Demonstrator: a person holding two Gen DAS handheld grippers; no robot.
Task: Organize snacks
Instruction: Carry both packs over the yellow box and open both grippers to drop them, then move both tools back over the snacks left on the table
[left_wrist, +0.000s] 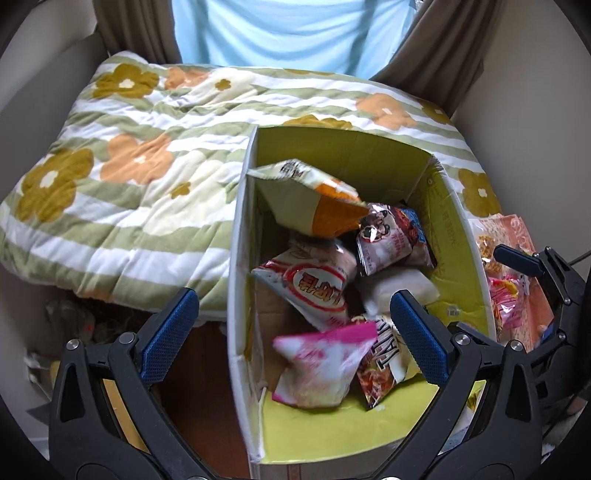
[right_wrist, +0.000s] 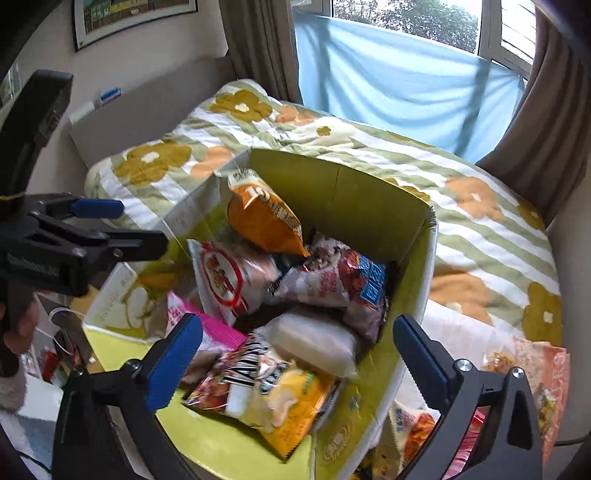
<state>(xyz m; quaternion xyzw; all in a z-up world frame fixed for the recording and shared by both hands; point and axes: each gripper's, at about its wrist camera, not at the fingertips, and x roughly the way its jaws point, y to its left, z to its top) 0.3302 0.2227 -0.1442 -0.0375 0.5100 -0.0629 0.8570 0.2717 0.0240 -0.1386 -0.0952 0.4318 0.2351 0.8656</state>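
The box (right_wrist: 369, 192) sits on the quilt (right_wrist: 480, 221), full of packets. More snacks (right_wrist: 532, 369) lie outside it, just right of its right wall, nearest the right tongs (right_wrist: 297, 354). Both the right and left tongs (left_wrist: 295, 332) hang over the box with jaws wide apart, gripping nothing.

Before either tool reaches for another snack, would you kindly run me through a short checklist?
1. Left tool open, nothing held: ok.
2. Right tool open, nothing held: ok.
3. Pink packet settled in the box: cannot tell, it is blurred.
4. Orange packet fully inside: not ok, it leans above the pile.
5. Packets remaining outside the box: not ok.
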